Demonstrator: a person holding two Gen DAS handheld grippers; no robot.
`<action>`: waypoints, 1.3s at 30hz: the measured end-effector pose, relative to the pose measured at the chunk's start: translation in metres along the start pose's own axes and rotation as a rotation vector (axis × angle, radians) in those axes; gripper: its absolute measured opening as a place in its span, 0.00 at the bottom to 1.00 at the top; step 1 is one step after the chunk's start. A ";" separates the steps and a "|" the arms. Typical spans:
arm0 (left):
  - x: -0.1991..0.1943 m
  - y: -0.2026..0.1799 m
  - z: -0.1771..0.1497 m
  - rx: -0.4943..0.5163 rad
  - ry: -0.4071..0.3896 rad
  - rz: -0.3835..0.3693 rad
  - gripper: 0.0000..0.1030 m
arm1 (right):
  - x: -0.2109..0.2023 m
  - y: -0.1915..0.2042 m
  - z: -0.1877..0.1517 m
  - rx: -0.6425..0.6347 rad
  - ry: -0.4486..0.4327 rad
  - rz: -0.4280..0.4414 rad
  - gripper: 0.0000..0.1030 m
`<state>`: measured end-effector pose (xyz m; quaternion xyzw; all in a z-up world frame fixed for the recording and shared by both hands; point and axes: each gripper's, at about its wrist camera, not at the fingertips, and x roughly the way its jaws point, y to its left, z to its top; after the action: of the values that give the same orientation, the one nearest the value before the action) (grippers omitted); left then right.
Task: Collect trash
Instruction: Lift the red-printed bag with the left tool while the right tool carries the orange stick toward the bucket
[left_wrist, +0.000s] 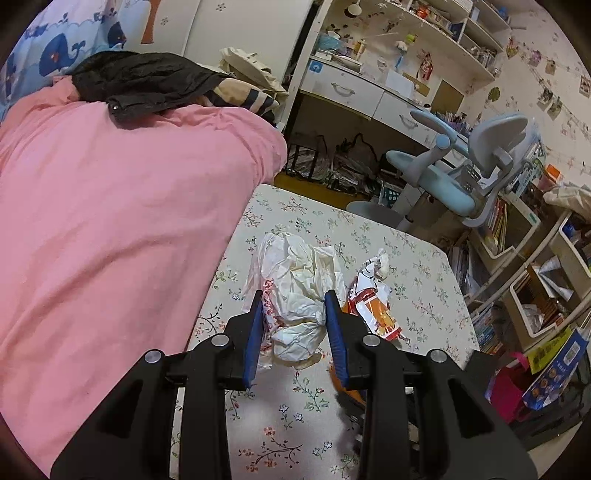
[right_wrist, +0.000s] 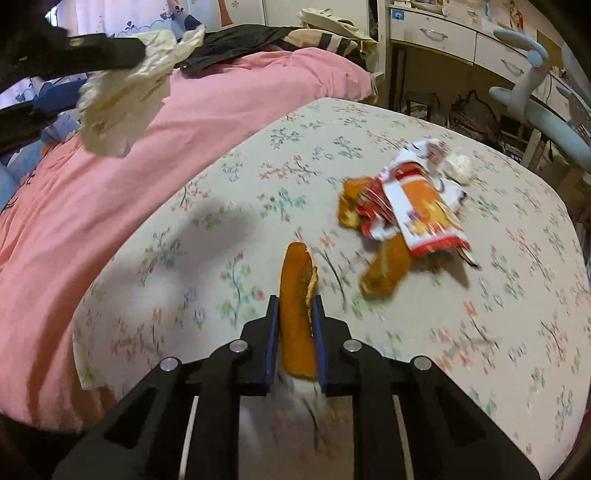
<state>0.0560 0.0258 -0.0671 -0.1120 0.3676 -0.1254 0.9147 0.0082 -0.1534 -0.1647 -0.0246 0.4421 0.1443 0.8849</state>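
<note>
My left gripper (left_wrist: 294, 297) is shut on a crumpled white paper and plastic wad (left_wrist: 299, 291) and holds it above the floral table (left_wrist: 424, 273). The wad also shows in the right wrist view (right_wrist: 122, 99), raised at upper left. My right gripper (right_wrist: 294, 301) is shut on an orange peel strip (right_wrist: 297, 295) over the table (right_wrist: 517, 295). An orange and red snack wrapper (right_wrist: 417, 206) lies on the table with more orange peel pieces (right_wrist: 384, 269) and a small white wad (right_wrist: 458, 164). The wrapper shows in the left wrist view (left_wrist: 373, 299).
A pink duvet (left_wrist: 110, 221) covers the bed left of the table, with dark clothes (left_wrist: 140, 81) on it. A blue desk chair (left_wrist: 461, 173), a desk (left_wrist: 354, 92) and cluttered shelves (left_wrist: 535, 258) stand beyond and right of the table.
</note>
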 end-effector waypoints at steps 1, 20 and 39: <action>-0.001 -0.001 -0.001 0.007 0.000 0.001 0.29 | -0.005 -0.001 -0.003 0.003 0.005 0.004 0.16; -0.025 -0.043 -0.040 0.129 -0.020 -0.038 0.29 | -0.120 -0.069 -0.039 0.292 -0.168 0.053 0.16; -0.064 -0.043 -0.080 0.114 -0.015 -0.022 0.29 | -0.135 -0.060 -0.056 0.279 -0.193 0.088 0.16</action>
<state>-0.0515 -0.0034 -0.0697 -0.0648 0.3516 -0.1550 0.9209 -0.0957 -0.2517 -0.0973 0.1315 0.3715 0.1218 0.9109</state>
